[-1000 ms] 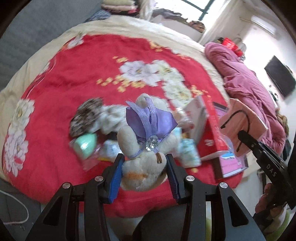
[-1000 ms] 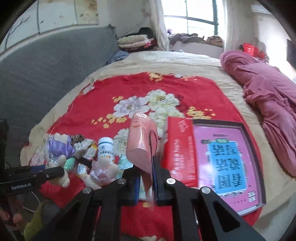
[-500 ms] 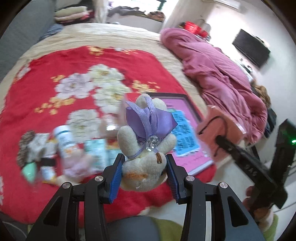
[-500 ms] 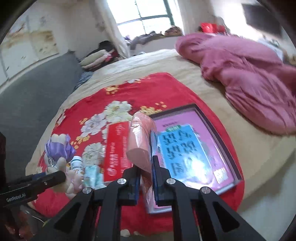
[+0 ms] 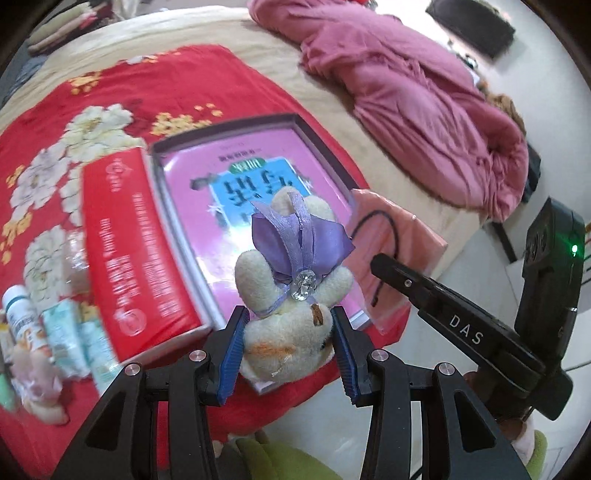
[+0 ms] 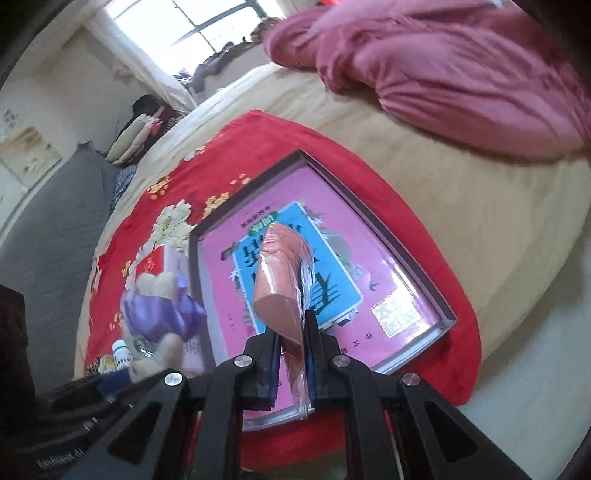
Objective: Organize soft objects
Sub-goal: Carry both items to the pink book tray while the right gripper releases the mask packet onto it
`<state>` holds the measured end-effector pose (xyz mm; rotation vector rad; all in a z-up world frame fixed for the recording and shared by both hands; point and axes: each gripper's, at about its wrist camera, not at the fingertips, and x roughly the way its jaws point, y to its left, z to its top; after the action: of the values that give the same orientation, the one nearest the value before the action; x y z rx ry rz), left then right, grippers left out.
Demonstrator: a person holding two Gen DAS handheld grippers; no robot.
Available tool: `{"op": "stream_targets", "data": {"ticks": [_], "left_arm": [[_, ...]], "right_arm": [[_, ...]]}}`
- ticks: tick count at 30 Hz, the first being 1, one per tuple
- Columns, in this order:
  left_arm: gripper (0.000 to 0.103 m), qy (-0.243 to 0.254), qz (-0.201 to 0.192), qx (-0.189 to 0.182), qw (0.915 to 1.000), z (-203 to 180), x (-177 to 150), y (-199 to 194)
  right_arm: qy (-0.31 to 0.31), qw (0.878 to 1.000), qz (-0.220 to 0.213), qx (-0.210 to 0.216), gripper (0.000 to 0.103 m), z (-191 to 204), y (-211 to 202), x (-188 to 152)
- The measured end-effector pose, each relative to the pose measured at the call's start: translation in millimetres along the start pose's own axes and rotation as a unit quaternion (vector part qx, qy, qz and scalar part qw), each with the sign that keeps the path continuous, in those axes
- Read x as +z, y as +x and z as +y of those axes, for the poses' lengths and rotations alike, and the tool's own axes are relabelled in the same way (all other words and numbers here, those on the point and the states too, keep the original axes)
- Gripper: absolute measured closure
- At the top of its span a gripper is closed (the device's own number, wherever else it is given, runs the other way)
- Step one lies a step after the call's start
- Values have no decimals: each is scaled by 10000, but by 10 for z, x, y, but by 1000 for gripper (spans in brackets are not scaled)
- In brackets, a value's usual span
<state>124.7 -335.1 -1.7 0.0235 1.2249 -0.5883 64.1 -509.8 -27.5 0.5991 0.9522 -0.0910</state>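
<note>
The left tongs [image 5: 287, 343] clench the plush bear [image 5: 286, 325] at its squashy head; the right tongs [image 6: 291, 354] pinch a light, limp pink bag [image 6: 282, 280].

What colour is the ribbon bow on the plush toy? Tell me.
Purple ribbon bow, clearest in the left wrist view.

A bedroom in a home — a wide bed [image 6: 461, 206] with a beige sheet fills both views, a red floral blanket [image 5: 122, 88] spread over it and a crumpled pink quilt [image 5: 424, 96] heaped at one side. Folded bedding [image 6: 136, 136] is stacked by a bright window [image 6: 184, 26] with pale curtains. A dark screen [image 5: 471, 26] hangs on the white wall — the floor beside the bed is pale.
</note>
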Motion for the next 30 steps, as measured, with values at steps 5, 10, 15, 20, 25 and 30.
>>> {"op": "stream_targets", "data": {"ticks": [5, 10, 15, 20, 25, 30], "left_arm": [[57, 120, 294, 90, 9995, -107, 37, 315], [57, 170, 482, 178, 9985, -145, 31, 518], [57, 218, 649, 239, 9974, -185, 11, 673], [56, 181, 703, 302, 9969, -164, 5, 742], [56, 152, 727, 353, 9966, -146, 18, 752], [56, 93, 760, 368, 9964, -103, 11, 775]], "right_arm": [[182, 9997, 135, -109, 91, -167, 164, 9], [87, 9990, 243, -378, 91, -242, 255, -7], [-69, 9980, 161, -607, 90, -243, 236, -4], [-212, 9960, 127, -857, 77, -228, 224, 2], [-172, 9958, 109, -897, 71, -257, 208, 1], [-179, 9953, 60, -955, 59, -245, 153, 4]]}}
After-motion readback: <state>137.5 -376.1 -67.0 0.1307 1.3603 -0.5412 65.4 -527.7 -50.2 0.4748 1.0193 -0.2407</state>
